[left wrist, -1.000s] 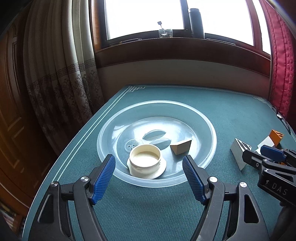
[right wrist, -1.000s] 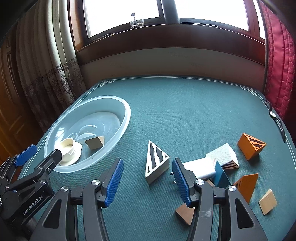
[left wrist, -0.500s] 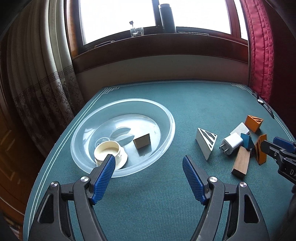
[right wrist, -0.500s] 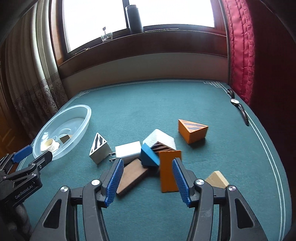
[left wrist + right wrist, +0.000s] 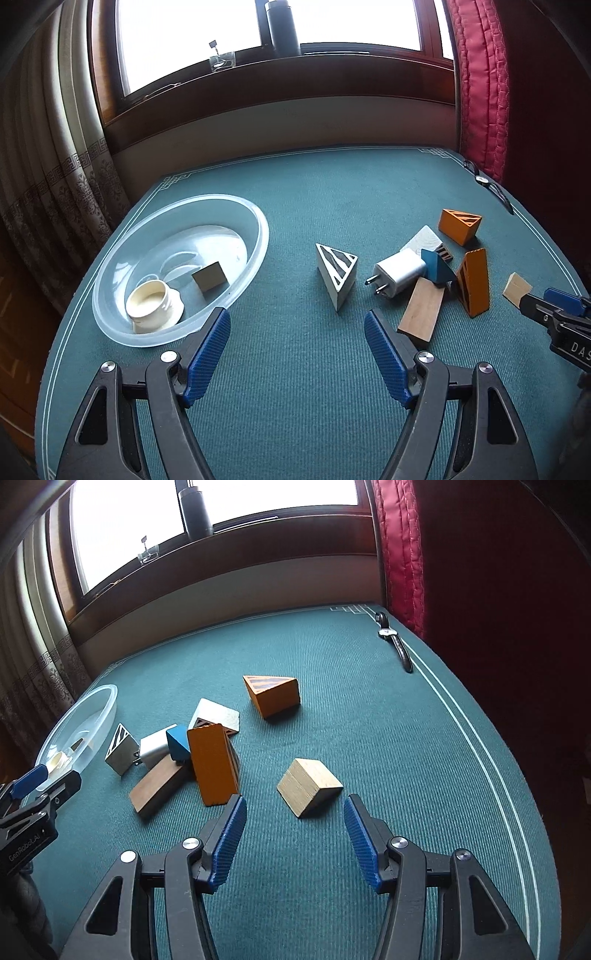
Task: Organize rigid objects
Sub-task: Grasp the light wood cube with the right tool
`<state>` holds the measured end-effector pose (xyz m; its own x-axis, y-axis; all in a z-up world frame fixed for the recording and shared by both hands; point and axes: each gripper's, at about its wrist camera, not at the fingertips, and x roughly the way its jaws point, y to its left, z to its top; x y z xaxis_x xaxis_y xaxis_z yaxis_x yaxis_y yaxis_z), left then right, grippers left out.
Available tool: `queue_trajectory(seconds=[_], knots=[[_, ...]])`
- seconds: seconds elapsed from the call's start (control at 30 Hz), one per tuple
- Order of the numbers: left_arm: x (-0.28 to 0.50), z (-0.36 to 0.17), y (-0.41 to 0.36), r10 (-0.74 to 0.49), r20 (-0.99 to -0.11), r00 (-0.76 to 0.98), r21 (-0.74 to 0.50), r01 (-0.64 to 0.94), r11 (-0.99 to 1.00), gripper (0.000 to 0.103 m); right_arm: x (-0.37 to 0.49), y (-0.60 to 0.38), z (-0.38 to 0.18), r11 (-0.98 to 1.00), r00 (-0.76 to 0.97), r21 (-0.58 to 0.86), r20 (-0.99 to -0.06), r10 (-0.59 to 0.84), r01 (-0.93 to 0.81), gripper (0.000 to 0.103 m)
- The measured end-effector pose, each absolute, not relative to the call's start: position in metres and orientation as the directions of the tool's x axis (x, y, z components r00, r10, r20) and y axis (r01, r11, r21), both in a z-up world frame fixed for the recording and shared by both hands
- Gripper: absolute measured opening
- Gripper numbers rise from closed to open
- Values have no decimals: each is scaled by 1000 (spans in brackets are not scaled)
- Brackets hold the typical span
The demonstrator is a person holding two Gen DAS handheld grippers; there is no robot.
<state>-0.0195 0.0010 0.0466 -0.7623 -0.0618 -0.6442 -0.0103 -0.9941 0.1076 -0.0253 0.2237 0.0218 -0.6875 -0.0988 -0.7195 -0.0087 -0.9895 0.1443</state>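
Right tongs agape, empty — pale wooden block just ahead between the tips, untouched

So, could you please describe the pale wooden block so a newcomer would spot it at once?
Start from the green table and find the heap of blocks. The pale wooden block lies alone beside it, just ahead of the right gripper. Unlike its neighbours, it is unpainted light wood.

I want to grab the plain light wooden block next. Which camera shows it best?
The right wrist view: the light wooden block lies whole and close, just ahead of the open right claw. The left wrist view shows it small at the right edge.
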Motion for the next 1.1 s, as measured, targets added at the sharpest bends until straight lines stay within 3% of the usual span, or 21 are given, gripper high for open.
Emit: queue_trajectory(seconds=[0.43, 0.67, 1.1], knots=[[-25, 39, -1, -44, -671, -740, 87, -21, -996, 76, -62, 218, 9, -985, -652, 174, -746, -132, 1, 58], [-29, 35, 7, -12, -695, -719, 77, -58, -995, 76, -62, 210, 7, -998, -668, 61, -743, -50, 7, 35], [-47, 22, 41, 59, -746, -663, 56, -150, -987, 76, -58, 216, 7, -998, -664, 50, -745, -66, 43, 34]])
